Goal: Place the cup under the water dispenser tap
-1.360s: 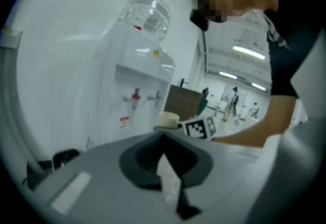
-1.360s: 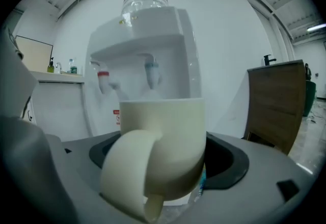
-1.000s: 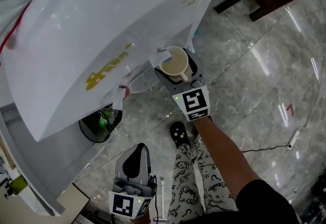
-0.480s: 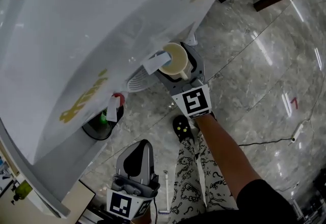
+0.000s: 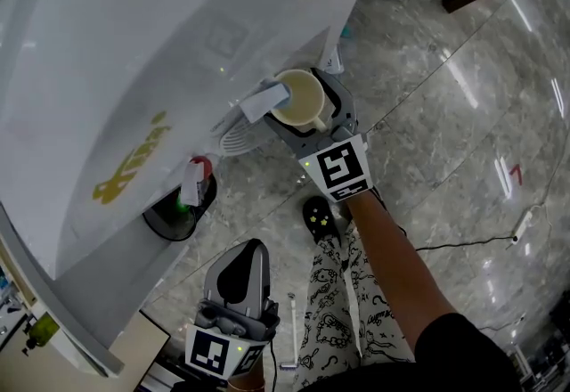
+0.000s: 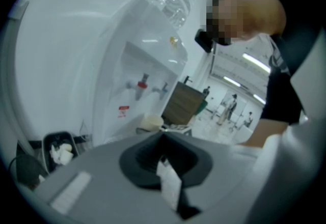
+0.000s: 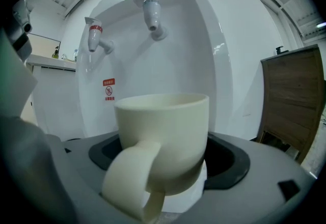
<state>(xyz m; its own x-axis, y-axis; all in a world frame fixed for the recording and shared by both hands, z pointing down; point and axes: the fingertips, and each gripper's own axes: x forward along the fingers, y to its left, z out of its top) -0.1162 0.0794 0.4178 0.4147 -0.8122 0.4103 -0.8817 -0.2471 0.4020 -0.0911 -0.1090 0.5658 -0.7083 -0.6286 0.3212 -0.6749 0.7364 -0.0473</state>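
A cream cup (image 5: 298, 101) with its handle toward the marker cube sits upright in my right gripper (image 5: 305, 110), which is shut on it. The cup hangs just right of the white water dispenser (image 5: 134, 69), beside its blue-white tap (image 5: 263, 102) and above the drip grille (image 5: 237, 139). In the right gripper view the cup (image 7: 165, 131) fills the middle, below the blue-white tap (image 7: 151, 14); the red tap (image 7: 94, 34) is further left. My left gripper (image 5: 233, 279) hangs low by the person's legs, shut with nothing in it.
A black bin (image 5: 176, 208) with rubbish stands on the marble floor (image 5: 445, 114) at the dispenser's foot. A dark wooden cabinet (image 7: 293, 101) is to the right. The left gripper view shows the dispenser (image 6: 142, 75) from afar and a person leaning over.
The cup in my right gripper has edged slightly toward the dispenser's tap; the head view has swung a little. The left gripper has hardly moved.
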